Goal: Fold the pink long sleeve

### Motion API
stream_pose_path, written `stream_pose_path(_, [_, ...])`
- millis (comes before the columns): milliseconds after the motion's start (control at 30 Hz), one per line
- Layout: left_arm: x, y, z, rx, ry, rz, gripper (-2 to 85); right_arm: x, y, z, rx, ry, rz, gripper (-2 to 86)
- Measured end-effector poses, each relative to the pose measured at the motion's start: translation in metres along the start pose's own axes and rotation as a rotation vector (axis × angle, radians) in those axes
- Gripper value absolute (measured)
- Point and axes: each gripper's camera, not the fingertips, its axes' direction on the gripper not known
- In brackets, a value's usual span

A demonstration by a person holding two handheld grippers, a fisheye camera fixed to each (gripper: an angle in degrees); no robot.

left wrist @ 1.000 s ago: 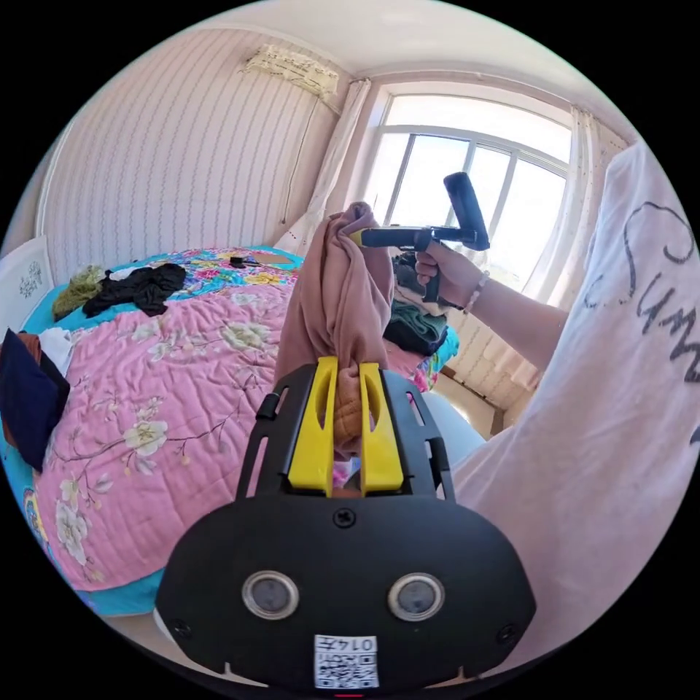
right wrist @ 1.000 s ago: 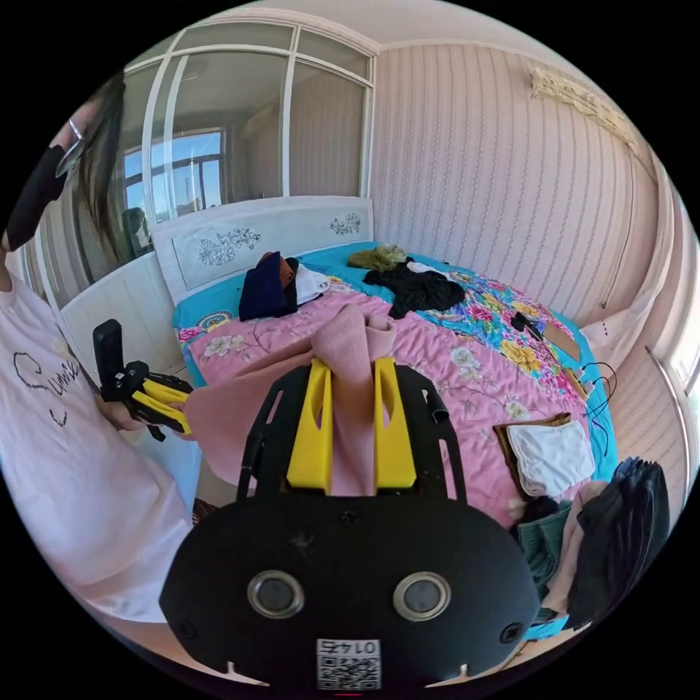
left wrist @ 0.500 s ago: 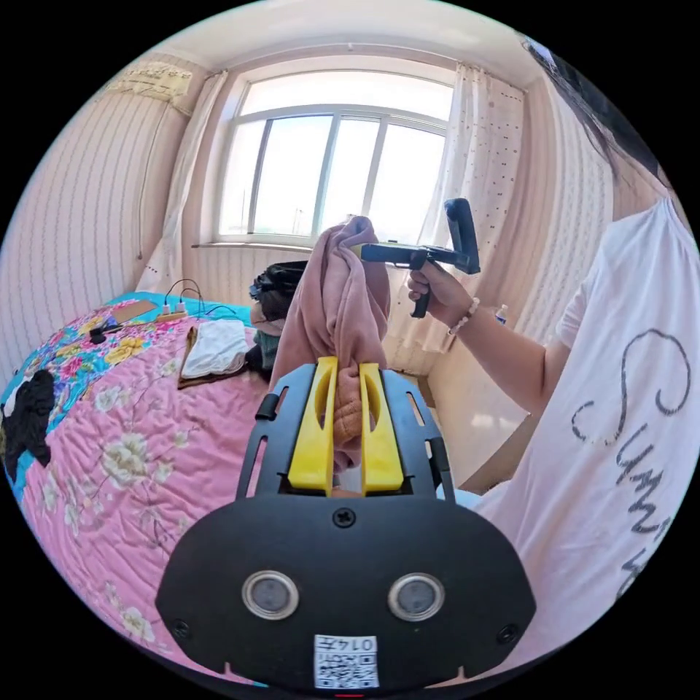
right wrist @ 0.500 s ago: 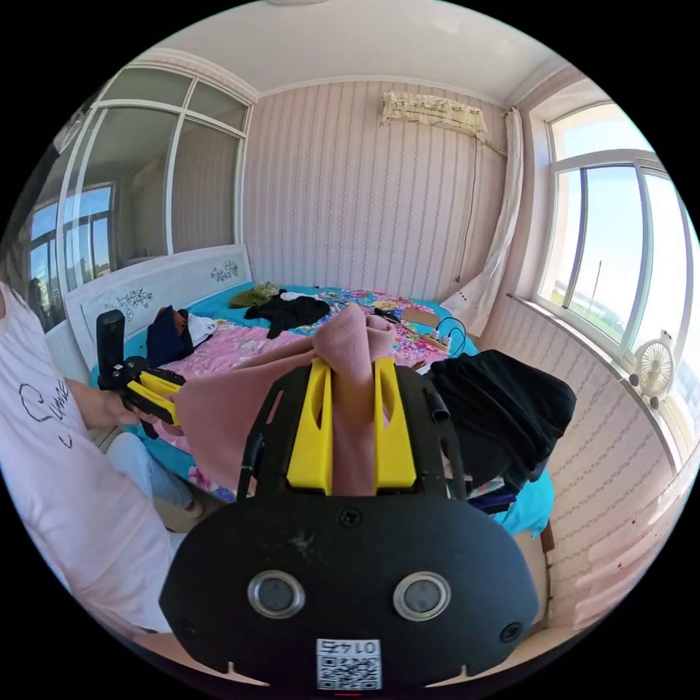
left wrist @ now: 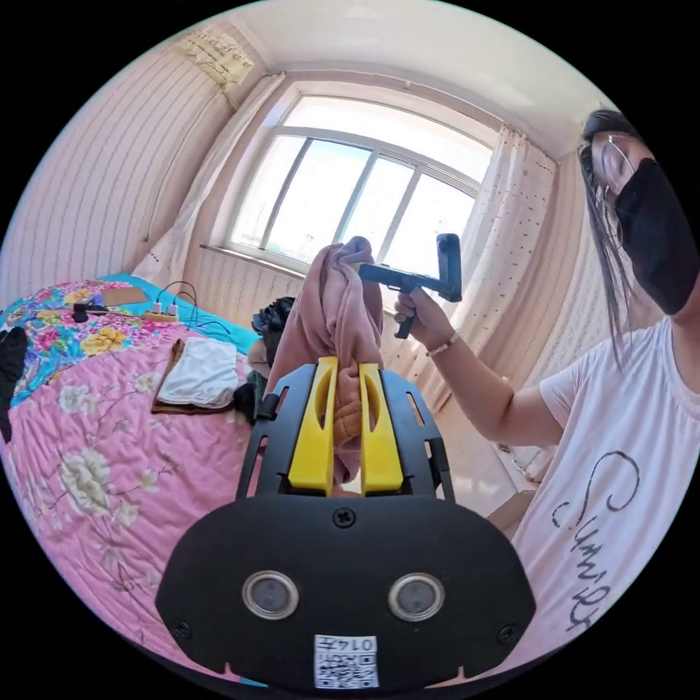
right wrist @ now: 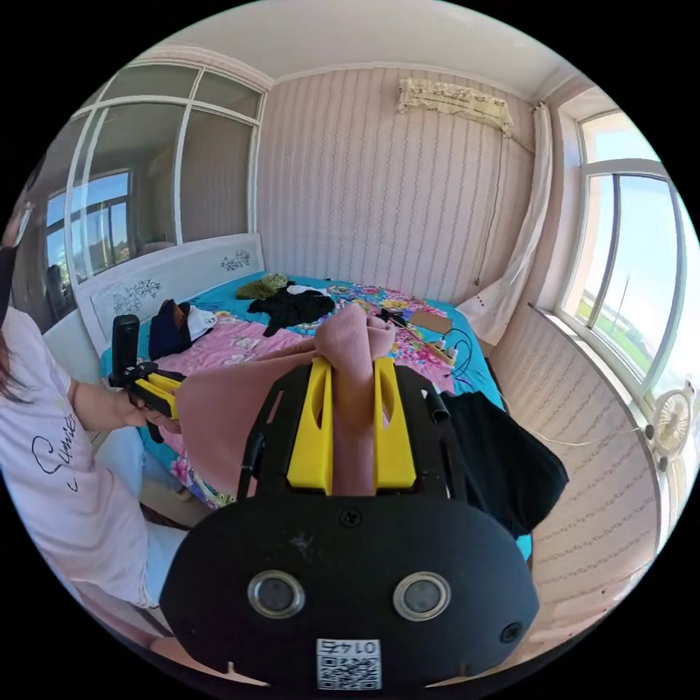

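— Sunlit bedroom, bed (left wrist: pixel 109 452) under its pink flowered quilt waiting. What are the tongs doing?

— Both are clamping the pink long sleeve (left wrist: pixel 332 321). The left tongs (left wrist: pixel 341 408) are pinching a bunched end, the right tongs (right wrist: pixel 350 408) another, and the cloth is running straight between them, off the bed.

— How is it looking?

— Thick, soft, gathered into ropey folds, nothing spread flat. The bed is lying beside it, so I'd guess it needs lowering there next, long axis across the quilt.
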Motion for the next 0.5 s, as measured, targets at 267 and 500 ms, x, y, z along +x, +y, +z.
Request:
stream_pose_path(267, [-0.132, -0.019, -0.024, -0.048, -0.242, -0.035, 4.9, 0.044, -0.068, 0.199, -0.098, -0.302, 0.141, 8.4])
stream_pose_path(500, [-0.295, -0.042, 0.080, -0.026, 0.052, -0.285, 5.5, 0.125, -0.133, 0.317, -0.475, -0.075, 0.156, 10.8])
